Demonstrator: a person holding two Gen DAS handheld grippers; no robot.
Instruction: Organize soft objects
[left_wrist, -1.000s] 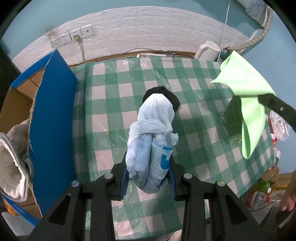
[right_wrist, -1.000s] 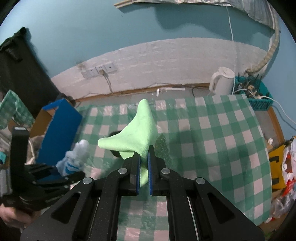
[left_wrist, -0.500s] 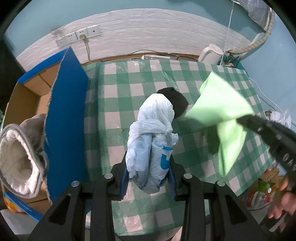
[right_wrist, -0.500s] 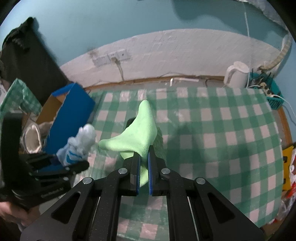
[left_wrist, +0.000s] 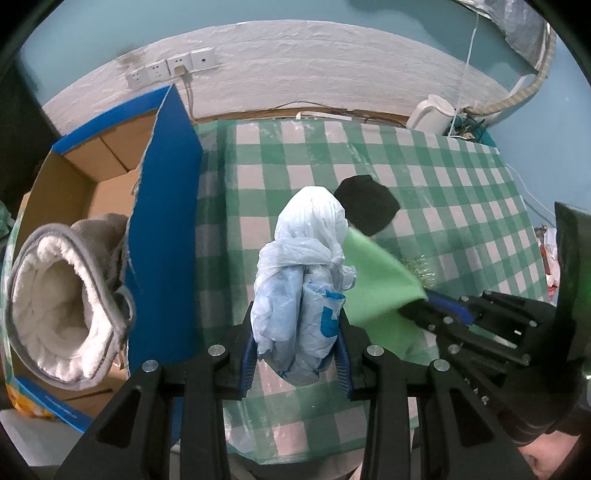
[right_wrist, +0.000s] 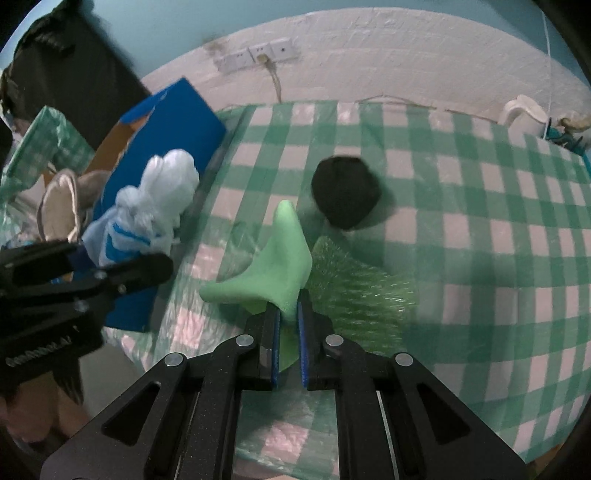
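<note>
My left gripper (left_wrist: 295, 354) is shut on a knotted pale-blue plastic bag (left_wrist: 304, 273), held above the table's left front part, near the blue cardboard box (left_wrist: 162, 229). The bag also shows in the right wrist view (right_wrist: 147, 210). My right gripper (right_wrist: 287, 328) is shut on a light green cloth (right_wrist: 273, 262), close beside the left gripper; the cloth shows in the left wrist view (left_wrist: 376, 280). A black soft lump (right_wrist: 345, 195) lies on the green checked tablecloth (right_wrist: 480, 221). A green bubble-wrap sheet (right_wrist: 354, 291) lies under the cloth.
The open box left of the table holds a grey fleece-lined boot (left_wrist: 62, 295). A white kettle (left_wrist: 432, 112) stands at the far right corner. Wall sockets (left_wrist: 170, 68) and a cable are on the back wall. The table's front edge is close below both grippers.
My right gripper has carried the green cloth left and down, up beside the left gripper. Both views have shifted toward the box, which shows more of its inside.
</note>
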